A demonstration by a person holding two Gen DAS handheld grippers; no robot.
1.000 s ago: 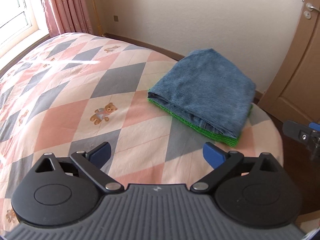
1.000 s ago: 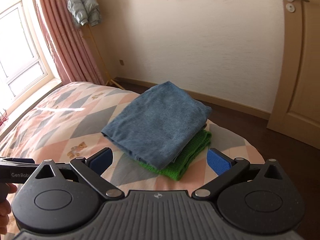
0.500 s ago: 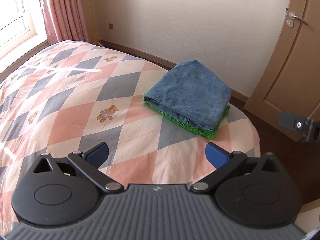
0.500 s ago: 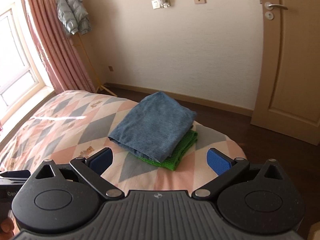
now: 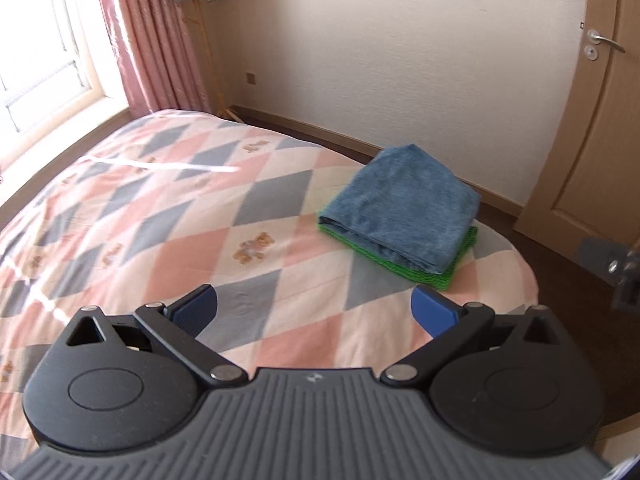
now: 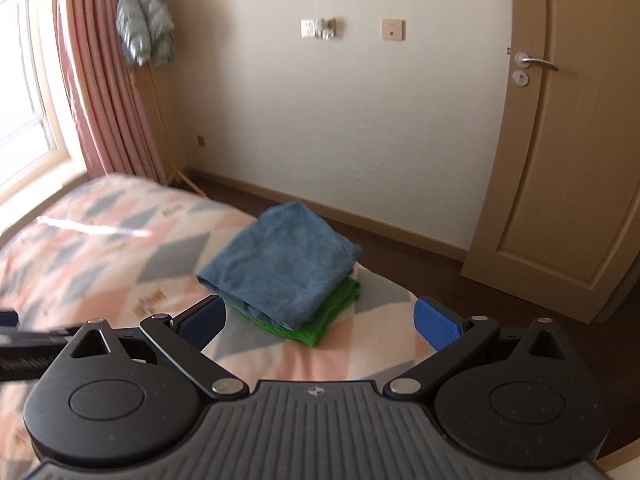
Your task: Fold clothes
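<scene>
Lying folded on the bed's pink, grey and cream diamond-patterned quilt point(image 5: 168, 240), the blue terry-cloth garment point(image 5: 404, 208) sits on top of a folded bright green knitted garment point(image 5: 436, 274), whose edge shows along the near and right sides of the stack. From the left claw point(image 5: 314, 310) the stack is ahead and to the right, well apart from the blue-padded fingertips point(image 5: 434, 308), near the bed's far right corner. The left claw is spread wide and holds nothing; bare quilt shows between its fingers.

The right claw point(image 6: 320, 320) is likewise spread wide and empty. From it the same blue garment point(image 6: 280, 260) on the green one point(image 6: 320, 320) lies straight ahead, just beyond and between the fingertips point(image 6: 438, 322), not touching them.

Beyond the stack stand a cream wall point(image 6: 340, 120) and, to the right, a closed light wooden door point(image 6: 560, 160). To the far left hangs a pink curtain point(image 6: 100, 80), with a pale puffer jacket point(image 6: 146, 24) beside it.
</scene>
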